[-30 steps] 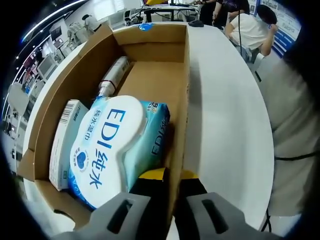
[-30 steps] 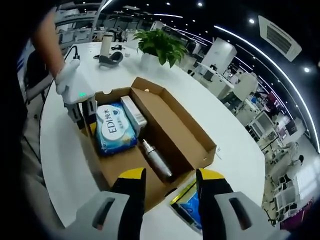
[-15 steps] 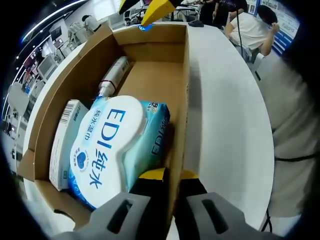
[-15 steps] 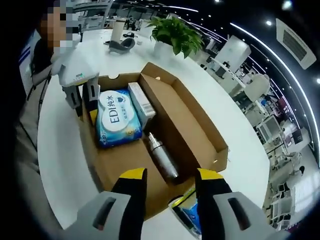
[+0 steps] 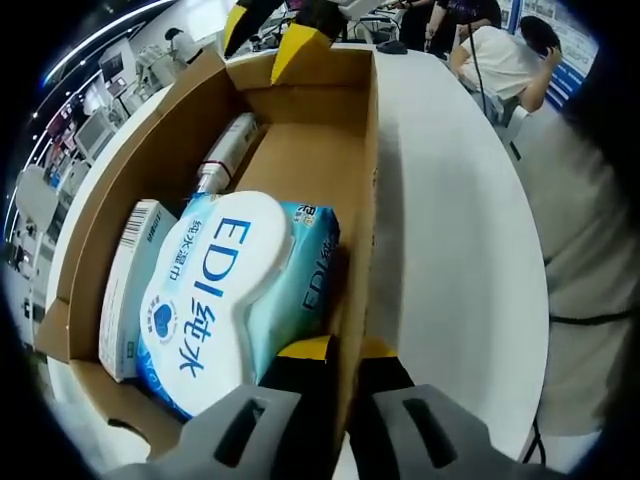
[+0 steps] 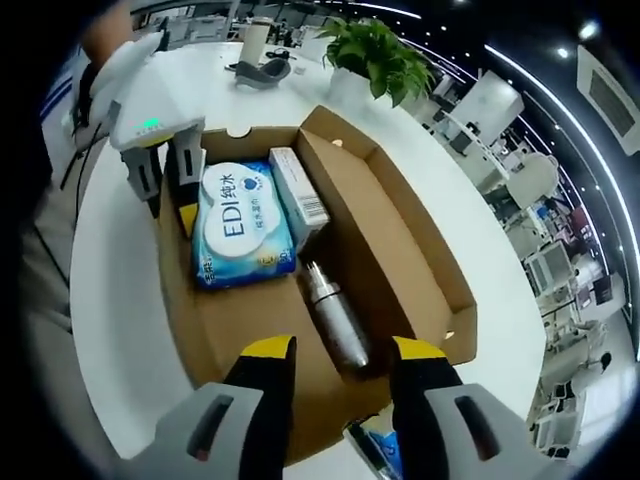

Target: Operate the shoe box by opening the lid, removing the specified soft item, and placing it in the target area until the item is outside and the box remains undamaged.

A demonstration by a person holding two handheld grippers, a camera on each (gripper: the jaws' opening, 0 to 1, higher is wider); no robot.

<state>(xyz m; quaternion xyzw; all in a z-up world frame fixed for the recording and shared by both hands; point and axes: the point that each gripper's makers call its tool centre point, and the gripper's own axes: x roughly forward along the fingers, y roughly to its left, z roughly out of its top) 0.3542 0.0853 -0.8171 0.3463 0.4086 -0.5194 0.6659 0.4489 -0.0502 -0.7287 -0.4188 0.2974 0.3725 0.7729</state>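
Observation:
The open cardboard shoe box [image 5: 300,150] holds a blue-and-white EDI wet-wipes pack [image 5: 230,290], a small white carton [image 5: 130,275] and a metal bottle [image 5: 225,150]. My left gripper [image 5: 343,352] is shut on the box's side wall, one jaw inside next to the pack and one outside. My right gripper [image 6: 330,362] hovers open above the box's [image 6: 400,240] other end, over the bottle [image 6: 335,315]. From there the wipes pack [image 6: 240,225], the carton [image 6: 300,190] and the left gripper [image 6: 168,208] lie ahead. The right gripper's yellow tips [image 5: 268,30] show past the box's far end.
The box sits on a round white table [image 6: 110,300]. A potted plant [image 6: 380,50] and a headset on a stand [image 6: 262,68] stand at its far side. A blue packet [image 6: 385,445] lies on the table beneath my right gripper. People sit beyond the table [image 5: 500,55].
My right gripper has moved forward and lower over the box, and its yellow tips have come further into the left gripper view. The left gripper keeps its hold on the wall.

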